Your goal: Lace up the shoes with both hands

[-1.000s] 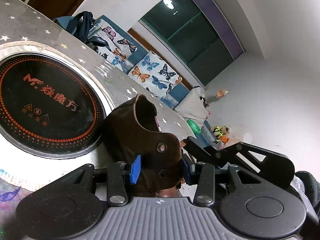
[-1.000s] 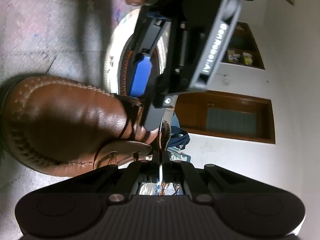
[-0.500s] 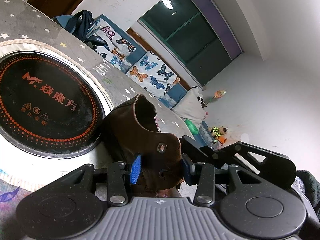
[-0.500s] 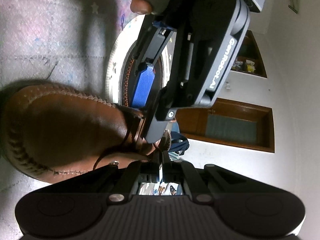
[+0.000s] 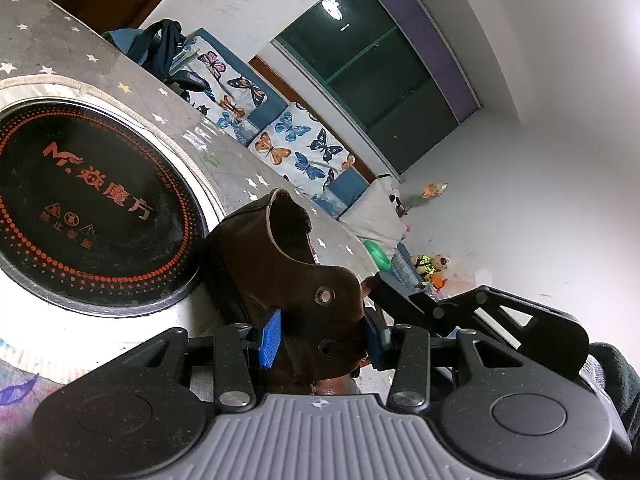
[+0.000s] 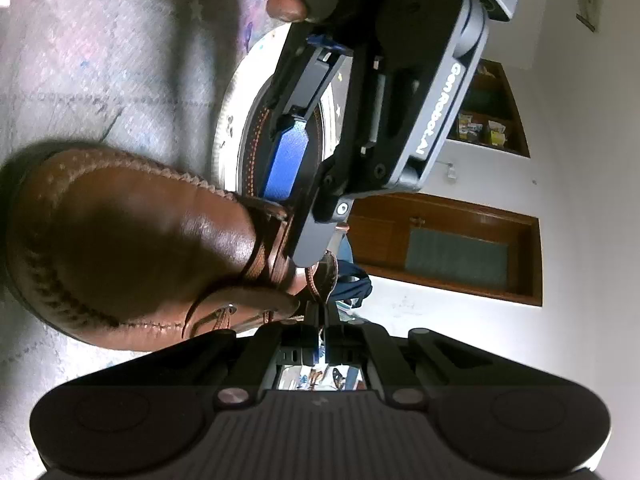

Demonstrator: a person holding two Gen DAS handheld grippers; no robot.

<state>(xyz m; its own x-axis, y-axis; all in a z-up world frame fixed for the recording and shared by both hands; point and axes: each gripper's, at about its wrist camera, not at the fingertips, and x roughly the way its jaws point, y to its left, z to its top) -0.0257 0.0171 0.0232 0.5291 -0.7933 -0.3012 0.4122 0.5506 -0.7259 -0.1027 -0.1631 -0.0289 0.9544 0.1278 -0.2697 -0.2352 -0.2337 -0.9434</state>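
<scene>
The brown shoe (image 6: 132, 240) sits tilted on the table (image 5: 52, 32) again after rocking. The left gripper (image 5: 320, 336) still clamps its eyelet flap; the right gripper (image 6: 322, 312), pinched tight on the lace (image 6: 314, 284), has not yet drawn it through.

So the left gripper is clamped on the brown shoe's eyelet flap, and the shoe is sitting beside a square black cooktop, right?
Almost. The left gripper does clamp the brown shoe at its eyelet flap, but the black cooktop beside it is round, not square. The left wrist view shows its circular rim and ring of orange dots.
</scene>
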